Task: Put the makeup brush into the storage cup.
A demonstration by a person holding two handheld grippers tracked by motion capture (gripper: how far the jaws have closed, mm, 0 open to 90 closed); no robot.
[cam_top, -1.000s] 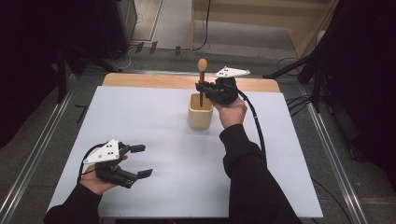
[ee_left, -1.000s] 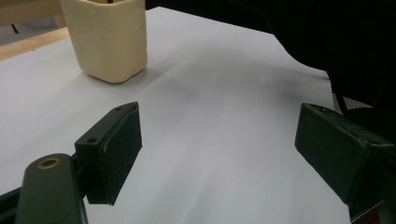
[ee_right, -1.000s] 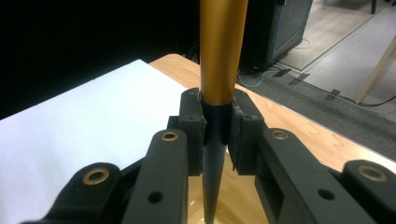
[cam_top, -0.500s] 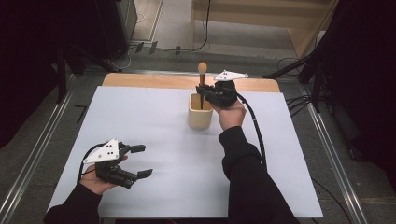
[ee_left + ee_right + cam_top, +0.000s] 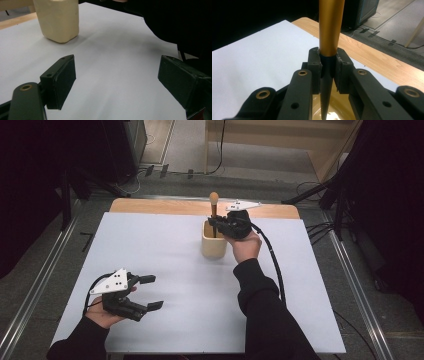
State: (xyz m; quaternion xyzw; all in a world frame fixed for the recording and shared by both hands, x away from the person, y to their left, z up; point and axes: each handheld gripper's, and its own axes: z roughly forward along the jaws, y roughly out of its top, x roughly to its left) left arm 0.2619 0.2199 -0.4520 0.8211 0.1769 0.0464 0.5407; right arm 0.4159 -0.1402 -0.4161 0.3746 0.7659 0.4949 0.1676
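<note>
the right gripper (image 5: 216, 222) is seen at the far middle of the table (image 5: 165, 245), clamped on a brush (image 5: 214, 212) that stands upright in a cream cup (image 5: 213, 241). in the right gripper view the jaws are pressed against both sides of the brush (image 5: 327, 50), just where its golden handle meets the dark tapered lower part, and the dark tip is pointed down into the cup (image 5: 334, 110) below. the brush is held near vertical, with its rounded wooden end above the gripper. compared with a second ago, the brush is found slightly lower in the cup, and the right hand (image 5: 243, 242) has been kept just right of the cup with almost no sideways shift; half a second ago the pose was nearly the same as now. the cup has not been moved on the white sheet, and it is set just near of the wooden strip (image 5: 150, 206) along the far edge. the left gripper (image 5: 150, 292) is held at the near left of the table, its jaws spread wide with nothing between them, as is confirmed in the left gripper view, where bare white sheet is seen between the two pads (image 5: 61, 80). it has stayed where it was across both earlier frames, well apart from the cup (image 5: 56, 20), which is seen far off in that view beside a dark sleeve (image 5: 175, 22).
</note>
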